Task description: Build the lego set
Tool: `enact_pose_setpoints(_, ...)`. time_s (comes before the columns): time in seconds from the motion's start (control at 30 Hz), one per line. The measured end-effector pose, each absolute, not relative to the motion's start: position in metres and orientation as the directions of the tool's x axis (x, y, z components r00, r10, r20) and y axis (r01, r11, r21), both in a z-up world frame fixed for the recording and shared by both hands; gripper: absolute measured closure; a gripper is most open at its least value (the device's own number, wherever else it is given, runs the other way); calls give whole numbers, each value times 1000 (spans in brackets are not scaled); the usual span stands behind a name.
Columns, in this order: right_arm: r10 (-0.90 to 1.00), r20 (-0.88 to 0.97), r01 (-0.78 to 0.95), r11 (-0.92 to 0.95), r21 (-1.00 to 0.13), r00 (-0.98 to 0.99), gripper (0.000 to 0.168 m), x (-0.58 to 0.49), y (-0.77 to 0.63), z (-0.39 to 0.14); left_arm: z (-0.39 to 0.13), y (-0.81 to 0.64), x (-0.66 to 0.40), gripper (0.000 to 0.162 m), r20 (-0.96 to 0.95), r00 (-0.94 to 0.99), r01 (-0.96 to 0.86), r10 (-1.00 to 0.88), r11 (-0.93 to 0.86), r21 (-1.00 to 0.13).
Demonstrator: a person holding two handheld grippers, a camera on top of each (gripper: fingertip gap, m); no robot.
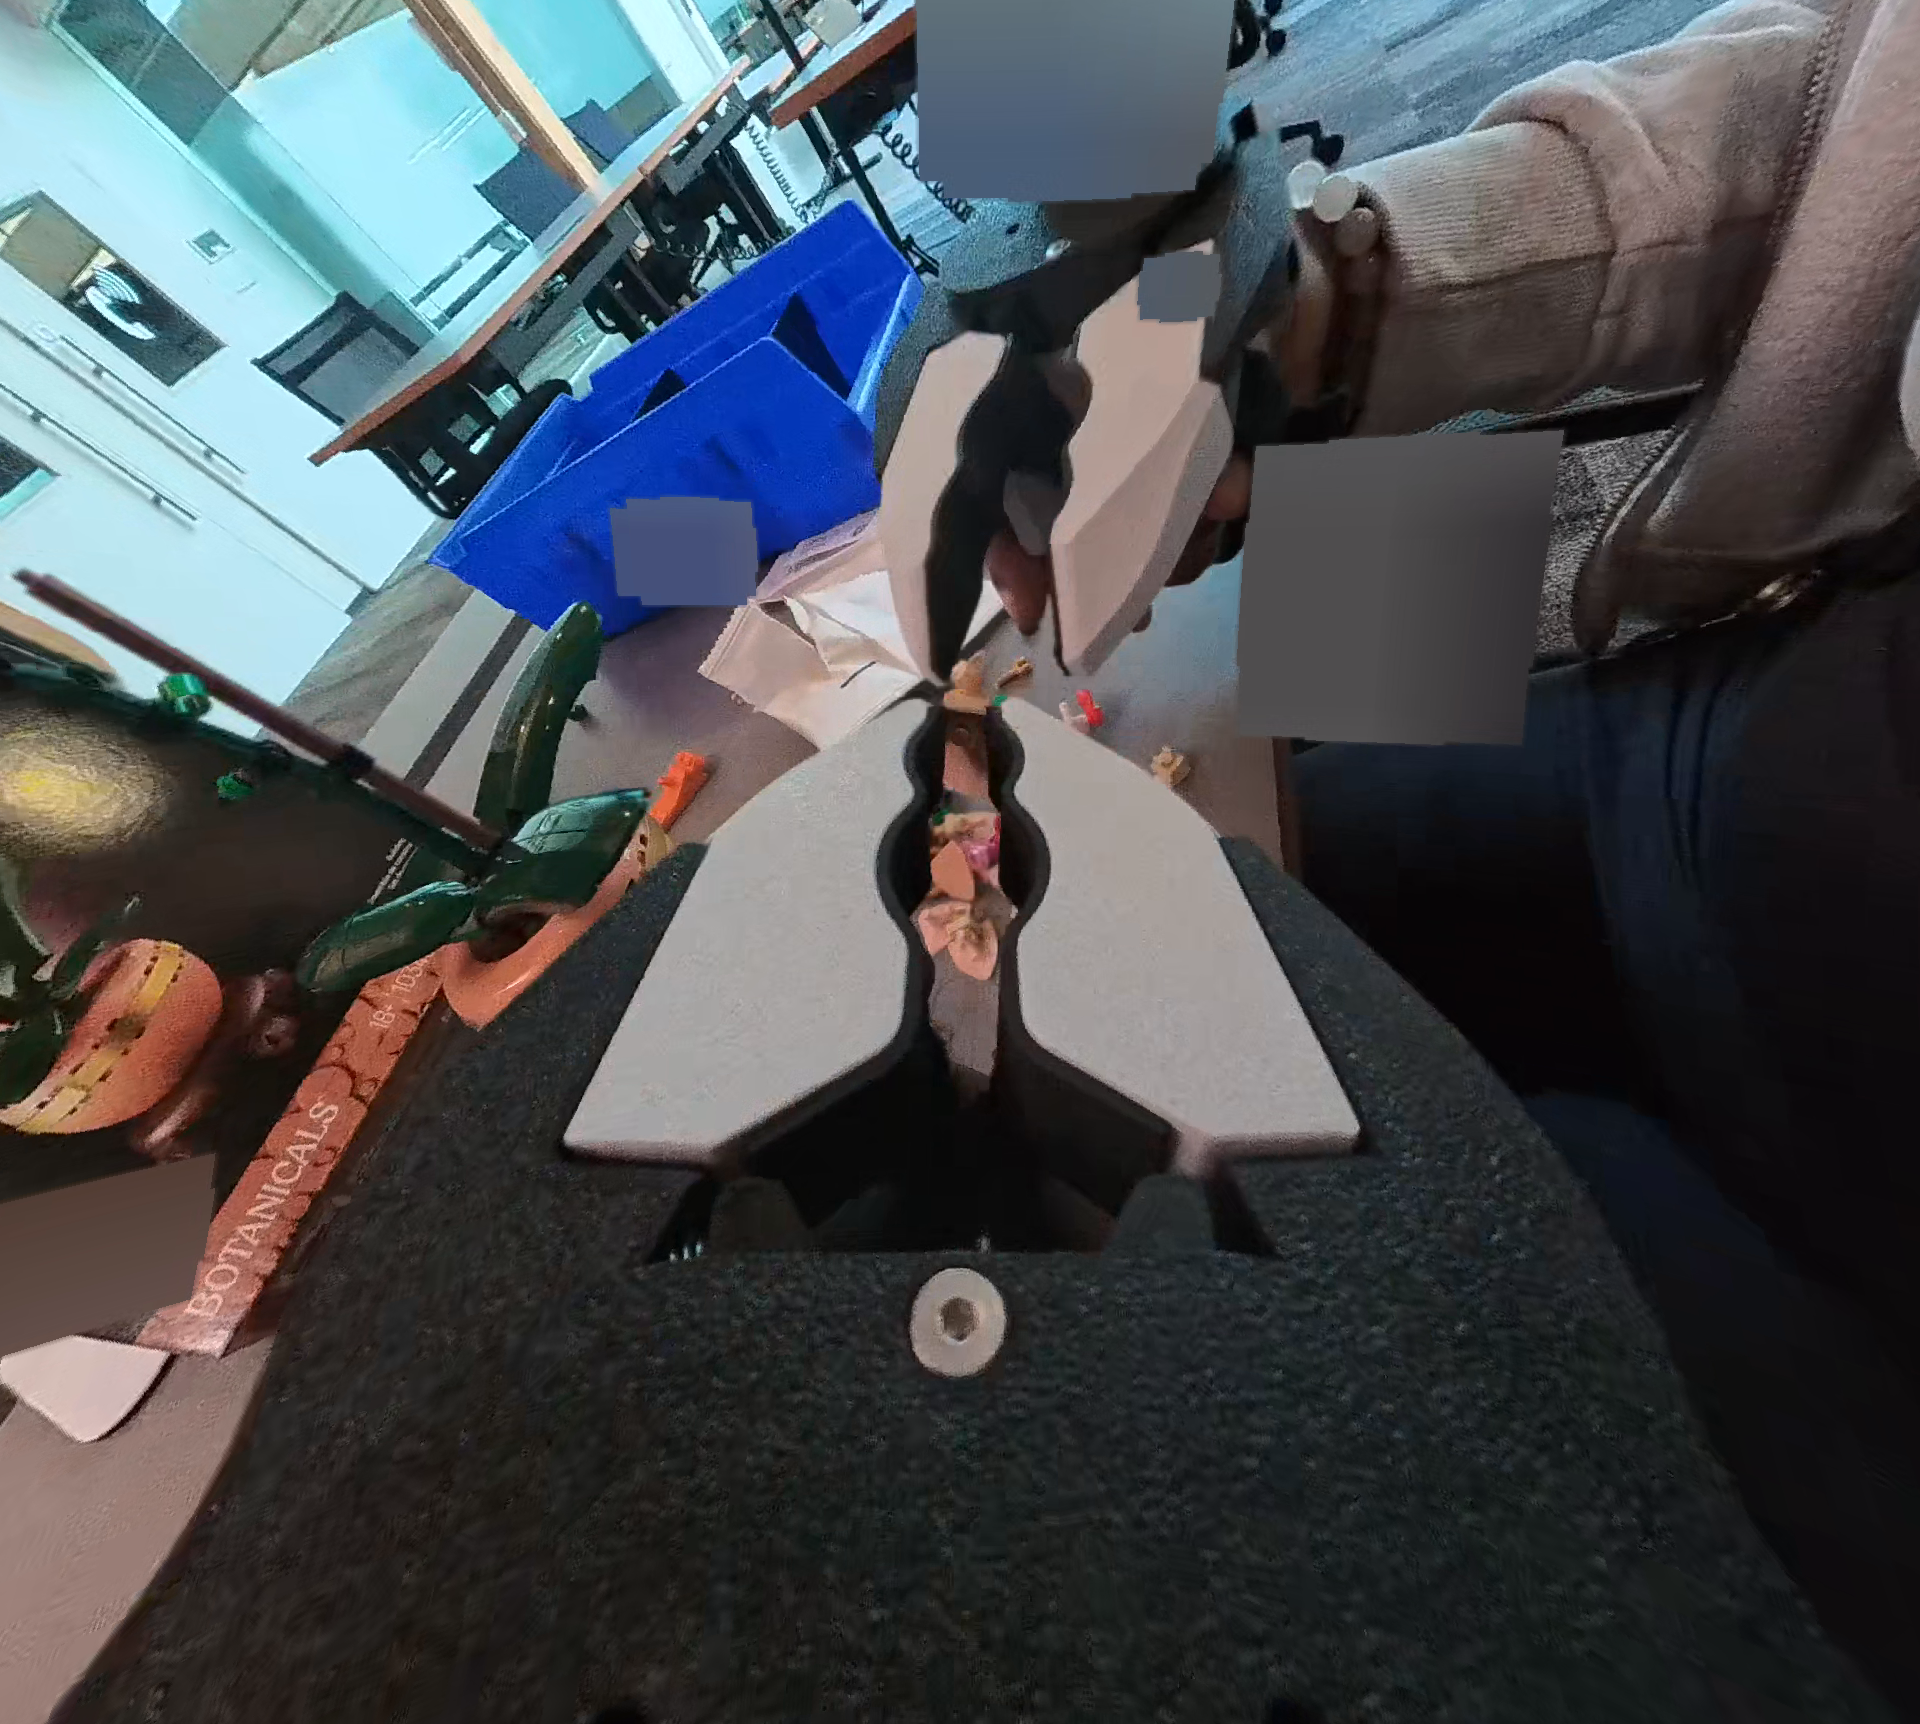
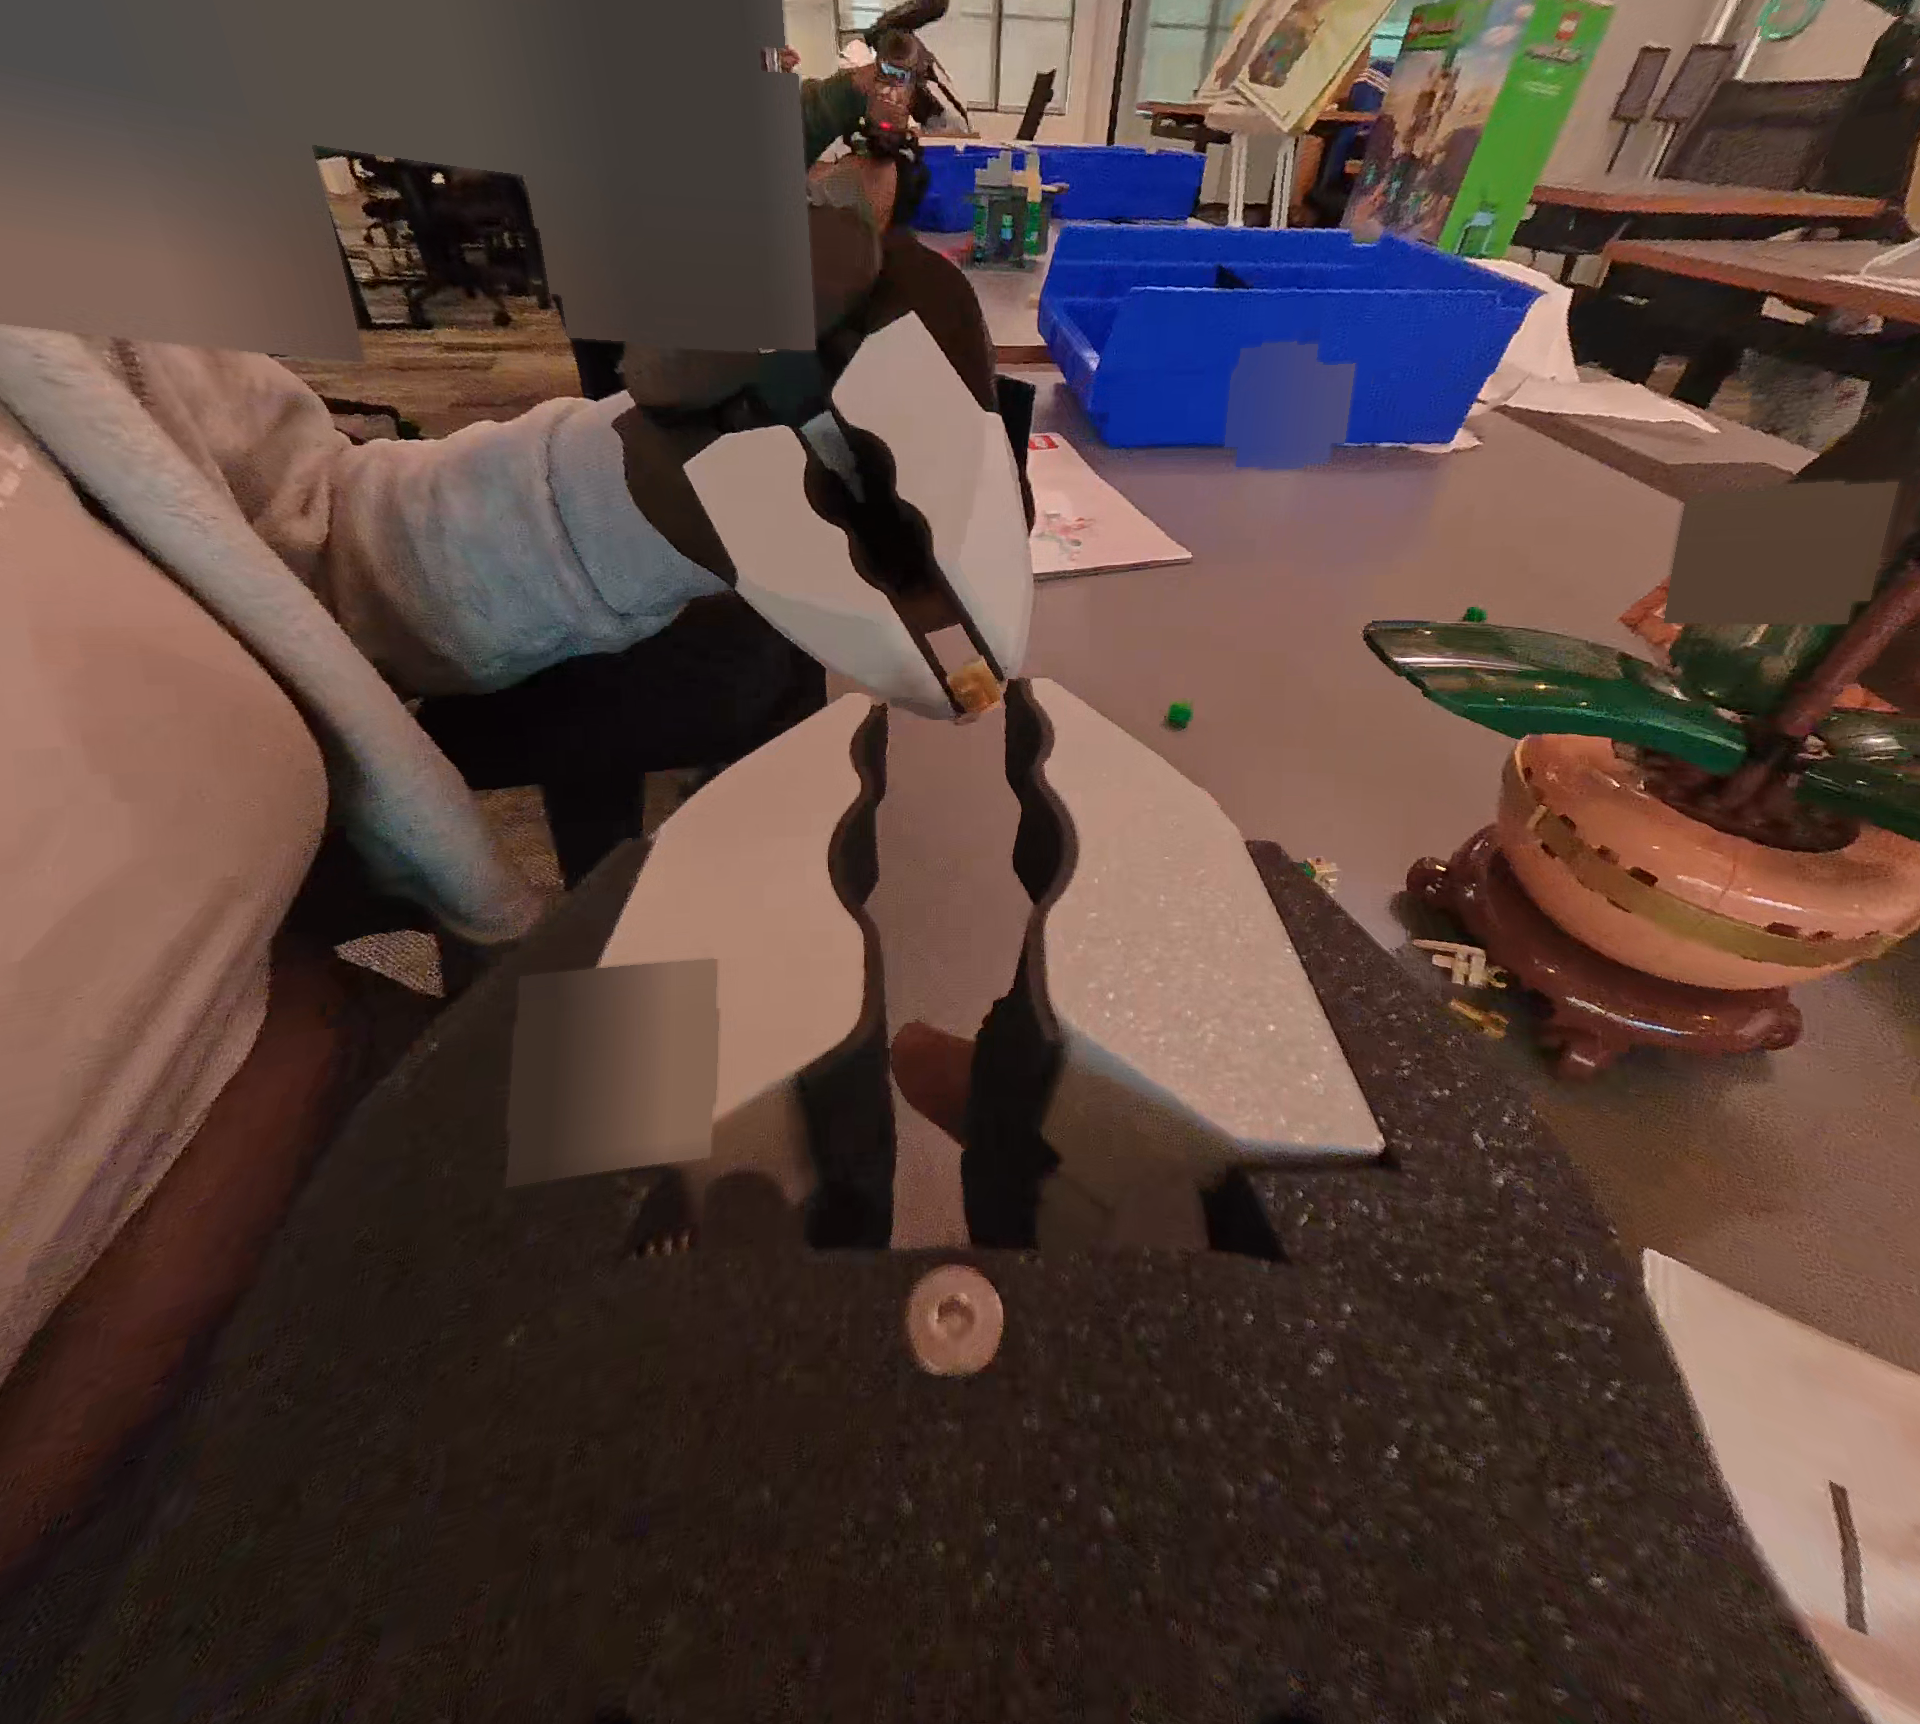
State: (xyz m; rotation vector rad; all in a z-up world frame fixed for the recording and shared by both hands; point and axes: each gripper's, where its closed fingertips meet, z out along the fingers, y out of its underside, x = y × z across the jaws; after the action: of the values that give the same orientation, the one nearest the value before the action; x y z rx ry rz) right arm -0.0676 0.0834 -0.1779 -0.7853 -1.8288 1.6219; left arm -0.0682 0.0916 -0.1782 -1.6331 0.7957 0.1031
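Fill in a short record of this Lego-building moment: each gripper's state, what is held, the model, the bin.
left gripper: jaws shut on a small tan piece
right gripper: jaws open, tips either side of that piece
model: potted plant with green leaves, upright on the table
bin: blue bin, farther back on the table
loose: green stud on the table

The left wrist view looks along its own fingers (image 1: 961, 843), close and low over the grey table (image 1: 1216, 635), facing the person's torso. The right wrist view looks the opposite way, toward the blue bin (image 2: 1278, 344) and windows. Each sees the other gripper (image 1: 997, 666) (image 2: 977, 687) tip to tip; both share the bin (image 1: 707, 448) and potted lego plant (image 2: 1683, 853)
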Motion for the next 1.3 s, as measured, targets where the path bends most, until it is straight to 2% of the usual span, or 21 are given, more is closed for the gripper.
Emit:
enact_pose_setpoints(0.07, 742, 44, 22, 79, -997, -669, 155, -64, 83, -172, -180, 91, -66, 155, -493, 748, -552, -444, -3, -834)
enact_pose_setpoints(0.27, 740, 105, 10, 149, -989, -665, 153, -63, 85, -177, -181, 90, -62, 155, -487, 735, -555, -471, -5, -832)
enact_pose_setpoints(0.63, 716, 125, 30, 199, -980, -687, 167, -61, 84, -189, -187, 90, -56, 155, -503, 701, -591, -506, -18, -806)
enact_pose_setpoints(0.83, 735, -38, 53, -3, -999, -677, 168, -59, 88, -185, -183, 93, -54, 155, -471, 741, -533, -479, 7, -846)
enact_pose_setpoints(1.0, 729, -57, 59, -23, -998, -683, 168, -56, 87, -189, -187, 93, -51, 154, -453, 746, -519, -488, -1, -855)
enact_pose_setpoints(1.13, 733, -142, 60, -137, -989, -665, 168, -59, 91, -184, -183, 98, -56, 156, -363, 813, -427, -455, -44, -903)
enact_pose_setpoints(1.2, 795, -100, 25, -106, -994, -598, 168, -65, 96, -186, -184, 102, -61, 156, -281, 862, -341, -421, -75, -937)
enact_pose_setpoints(1.3, 896, 103, -39, 96, -995, -432, 168, -70, 104, -188, -187, 108, -67, 155, -165, 918, -214, -360, -101, -972)
